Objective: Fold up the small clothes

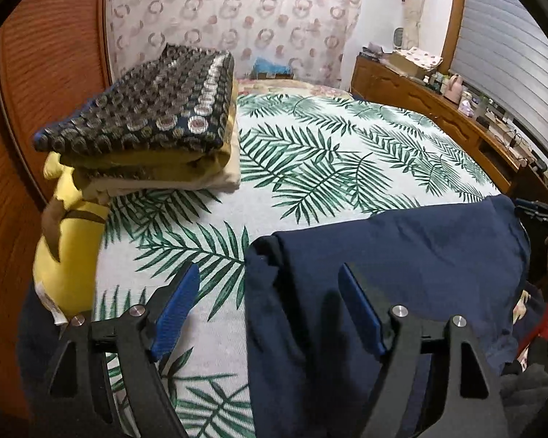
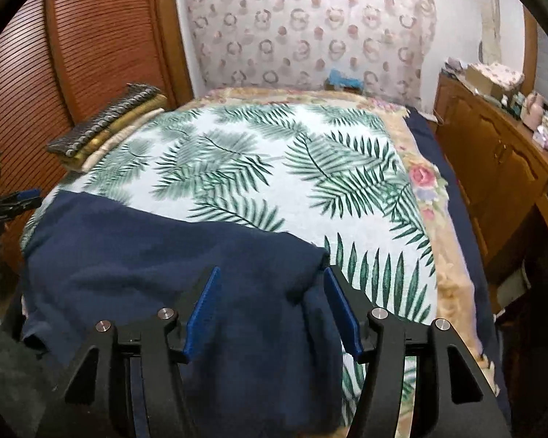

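A dark navy garment (image 1: 402, 255) (image 2: 146, 248) lies folded flat on the near part of the palm-leaf bedspread (image 1: 328, 146) (image 2: 255, 164). My left gripper (image 1: 268, 273) stands open above the garment's left edge, one blue pad over the bedspread and the other over the cloth. My right gripper (image 2: 272, 273) stands open above the garment's right end, where the cloth bunches into a fold. Neither pair of pads presses on the cloth. A stack of folded clothes (image 1: 157, 120) (image 2: 106, 127), with a dark patterned piece on top, sits at the bed's left side.
A yellow plush toy (image 1: 69, 248) lies at the bed's left edge below the stack. A wooden slatted door (image 1: 36, 91) (image 2: 102, 36) runs along the left. A cluttered wooden dresser (image 1: 438, 109) (image 2: 493, 153) stands on the right. A patterned curtain (image 2: 310, 25) hangs behind.
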`<action>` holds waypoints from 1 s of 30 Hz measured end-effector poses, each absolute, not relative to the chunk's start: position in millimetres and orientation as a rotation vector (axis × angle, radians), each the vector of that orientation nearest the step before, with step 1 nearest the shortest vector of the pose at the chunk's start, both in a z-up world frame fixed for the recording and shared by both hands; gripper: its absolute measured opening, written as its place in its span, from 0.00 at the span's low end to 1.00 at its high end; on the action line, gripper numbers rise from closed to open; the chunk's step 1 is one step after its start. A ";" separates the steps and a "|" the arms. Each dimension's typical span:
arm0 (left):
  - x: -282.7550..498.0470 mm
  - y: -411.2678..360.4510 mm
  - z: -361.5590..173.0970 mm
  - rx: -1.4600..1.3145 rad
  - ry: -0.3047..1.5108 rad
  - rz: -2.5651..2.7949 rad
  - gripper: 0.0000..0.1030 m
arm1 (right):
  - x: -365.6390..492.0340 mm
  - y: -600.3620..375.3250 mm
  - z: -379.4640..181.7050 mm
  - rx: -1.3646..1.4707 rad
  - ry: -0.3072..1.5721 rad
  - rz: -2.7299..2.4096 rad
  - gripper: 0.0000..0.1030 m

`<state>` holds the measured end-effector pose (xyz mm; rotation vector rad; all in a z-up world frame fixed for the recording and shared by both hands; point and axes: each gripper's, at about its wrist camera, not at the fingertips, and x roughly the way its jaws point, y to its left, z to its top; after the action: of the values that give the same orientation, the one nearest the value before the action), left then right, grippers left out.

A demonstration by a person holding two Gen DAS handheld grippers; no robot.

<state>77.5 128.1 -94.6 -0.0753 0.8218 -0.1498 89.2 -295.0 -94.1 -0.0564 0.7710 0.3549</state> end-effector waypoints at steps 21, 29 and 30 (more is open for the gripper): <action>99.0 119.1 -116.6 -0.101 0.855 -0.183 0.62 | 122.4 -292.8 -120.8 -0.062 0.803 0.352 0.61; 95.0 115.5 -117.1 -0.193 0.845 -0.283 0.13 | 110.1 -279.5 -123.5 -0.033 0.793 0.414 0.14; 92.1 115.5 -115.0 -0.204 0.836 -0.285 0.12 | 106.2 -278.7 -122.8 -0.023 0.782 0.419 0.13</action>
<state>92.1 115.5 -115.0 -0.2037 0.8356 -0.2849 106.2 -278.7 -122.8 -0.0230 0.7823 0.4193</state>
